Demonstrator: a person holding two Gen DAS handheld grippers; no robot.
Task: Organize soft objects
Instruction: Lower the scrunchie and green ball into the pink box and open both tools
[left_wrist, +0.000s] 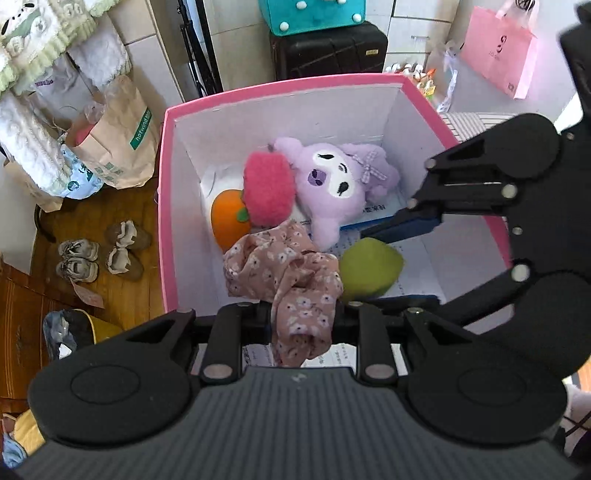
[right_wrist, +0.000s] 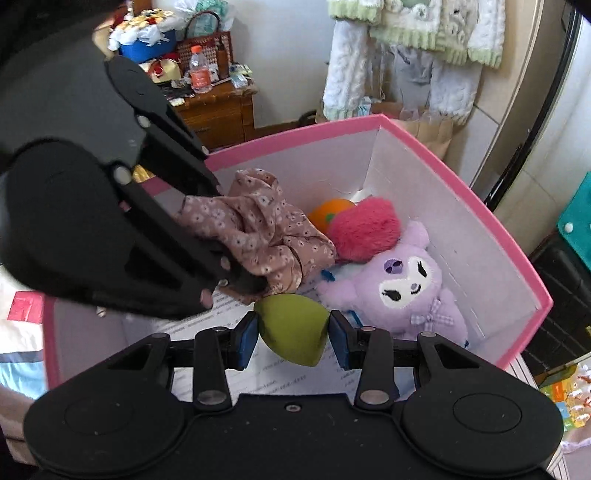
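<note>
Left gripper: its jaws are standing nearly closed and pinching a bunched floral cloth, which is spilling out both above and below the pinch.
Floral cloth: it is hanging over the open pink box, its loose end draping toward the toys inside (in the right wrist view it is bunched against the left gripper's fingertips).
Right gripper: its jaws are standing part open, with the blue pads pressing on either side of a green soft ball.
Green soft ball: it is sitting squarely between the pads, held above the paper-lined box floor.
Box contents: a purple plush is lying face up toward the far right, a pink fuzzy toy is resting against it, and an orange plush fruit is tucked just beside the pink one.
Box surroundings: a paper bag and shoes are sitting on the wooden floor.
</note>
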